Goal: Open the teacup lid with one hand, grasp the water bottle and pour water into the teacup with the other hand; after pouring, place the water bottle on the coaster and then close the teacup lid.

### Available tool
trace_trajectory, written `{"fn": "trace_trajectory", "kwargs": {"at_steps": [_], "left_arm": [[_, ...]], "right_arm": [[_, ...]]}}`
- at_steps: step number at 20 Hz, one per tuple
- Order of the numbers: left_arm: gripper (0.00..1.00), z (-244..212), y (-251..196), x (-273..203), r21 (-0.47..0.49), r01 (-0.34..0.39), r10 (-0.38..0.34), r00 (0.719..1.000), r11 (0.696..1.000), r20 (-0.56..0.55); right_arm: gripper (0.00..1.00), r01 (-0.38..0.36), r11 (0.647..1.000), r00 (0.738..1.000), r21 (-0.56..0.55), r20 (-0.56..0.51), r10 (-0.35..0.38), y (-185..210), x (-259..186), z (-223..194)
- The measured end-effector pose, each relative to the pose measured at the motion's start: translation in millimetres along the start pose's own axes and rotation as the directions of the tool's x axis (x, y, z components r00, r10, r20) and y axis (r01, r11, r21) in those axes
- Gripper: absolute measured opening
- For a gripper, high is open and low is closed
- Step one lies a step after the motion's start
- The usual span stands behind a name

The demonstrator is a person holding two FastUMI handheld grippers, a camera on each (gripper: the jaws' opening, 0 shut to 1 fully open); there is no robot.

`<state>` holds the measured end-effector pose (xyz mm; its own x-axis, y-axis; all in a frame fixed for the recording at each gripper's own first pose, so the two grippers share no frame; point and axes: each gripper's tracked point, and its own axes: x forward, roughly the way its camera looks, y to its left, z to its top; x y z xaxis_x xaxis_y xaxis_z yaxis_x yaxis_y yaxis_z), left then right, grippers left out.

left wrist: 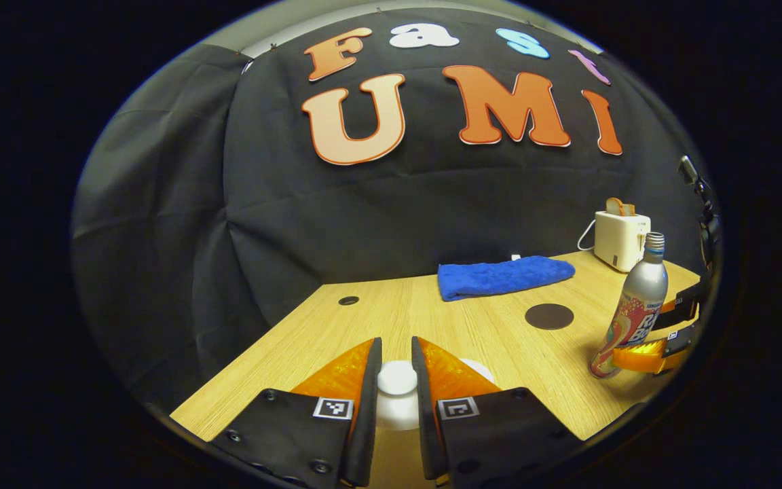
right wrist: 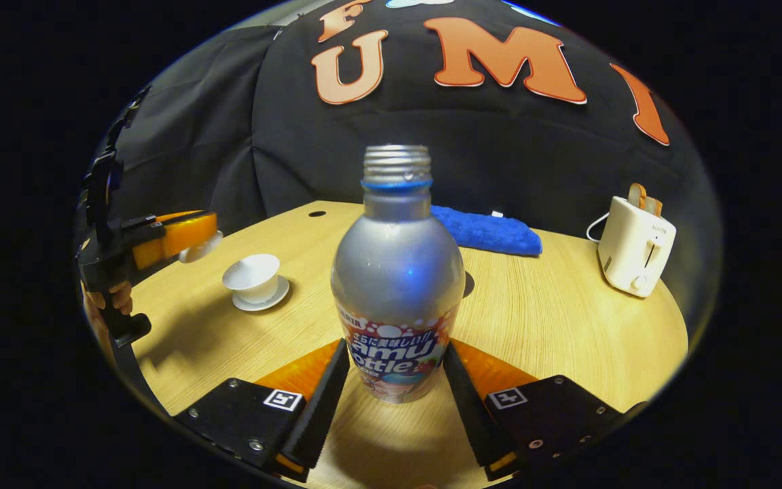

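My left gripper (left wrist: 396,344) is shut on the knob of the white teacup lid (left wrist: 396,377). In the right gripper view this gripper (right wrist: 191,234) holds the lid (right wrist: 199,248) in the air, up and left of the uncovered white teacup (right wrist: 253,275) on its saucer. My right gripper (right wrist: 395,349) is shut on the lower body of the silver water bottle (right wrist: 396,272), which stands upright with its neck uncapped. The left gripper view has the bottle (left wrist: 635,305) at the far right, leaning slightly, inside the right gripper (left wrist: 642,354). The dark round coaster (left wrist: 549,316) lies on the wooden table (left wrist: 432,319); the bottle partly hides it (right wrist: 469,284).
A folded blue towel (left wrist: 505,276) lies along the table's back edge, with a white toaster (left wrist: 620,238) holding toast to its right. A small cable hole (left wrist: 348,300) sits near the back left corner. A hand (right wrist: 109,299) holds the left gripper.
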<state>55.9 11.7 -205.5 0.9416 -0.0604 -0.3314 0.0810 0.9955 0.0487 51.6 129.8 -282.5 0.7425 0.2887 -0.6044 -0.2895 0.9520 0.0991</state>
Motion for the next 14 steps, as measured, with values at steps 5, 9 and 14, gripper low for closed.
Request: {"fn": "trace_trajectory", "kwargs": {"at_steps": [5, 9, 14], "left_arm": [[0.31, -17, 21, -13, -0.029, -0.021, 0.020, 1.000, 0.999, -0.022], [0.31, -30, 40, -19, -0.033, -0.047, 0.046, 0.998, 0.998, -0.038], [0.27, -35, 56, -25, -0.027, -0.063, 0.062, 0.997, 0.998, -0.036]], "right_arm": [[0.78, 0.016, 1.000, 1.000, -0.013, -0.022, -0.016, 0, -3, 2], [0.78, 0.062, 0.993, 0.998, -0.099, -0.017, -0.064, -6, -6, 24], [0.78, 0.122, 0.953, 0.992, -0.278, -0.003, -0.128, -14, -10, 49]]}}
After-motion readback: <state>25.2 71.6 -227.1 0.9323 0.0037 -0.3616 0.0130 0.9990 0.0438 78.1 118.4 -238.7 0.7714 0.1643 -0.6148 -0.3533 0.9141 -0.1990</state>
